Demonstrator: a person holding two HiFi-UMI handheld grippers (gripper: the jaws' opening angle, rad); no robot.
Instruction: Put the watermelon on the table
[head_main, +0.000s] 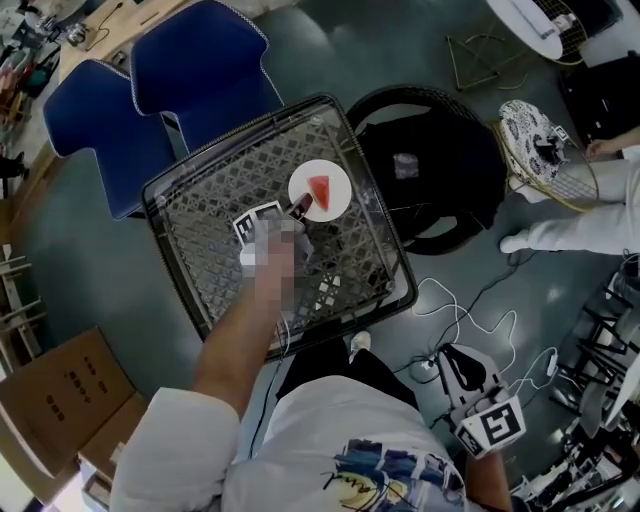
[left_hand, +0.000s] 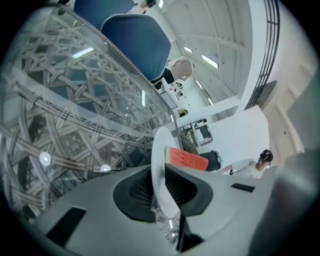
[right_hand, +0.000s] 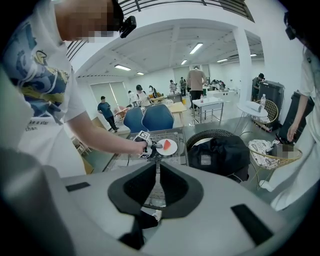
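Two tongs show in the head view. The left tongs reach out over the glass tabletop and grip the near rim of a white plate. The plate carries the watermelon slice and sits over the far right part of the glass. The right tongs hang low at our right side over the floor, well apart from all of it. From this view we cannot tell whether the plate rests on the glass or sits just above it. In the left gripper view the left tongs are pinched on the plate, which is seen edge-on with only its thickness between the jaws. The red watermelon lies on it just past the grip, and the lattice tabletop fills the left of the view. In the right gripper view the right tongs are drawn almost together with nothing between them. Far ahead we see the left tongs, the plate and the watermelon at the tabletop, beside a black bag. We judge the step in hand to be the set-down itself. The next move calls for settling the plate flat on the glass, level enough that the slice does not slide. Then the left jaws should open and draw straight back off the rim without dragging the plate.
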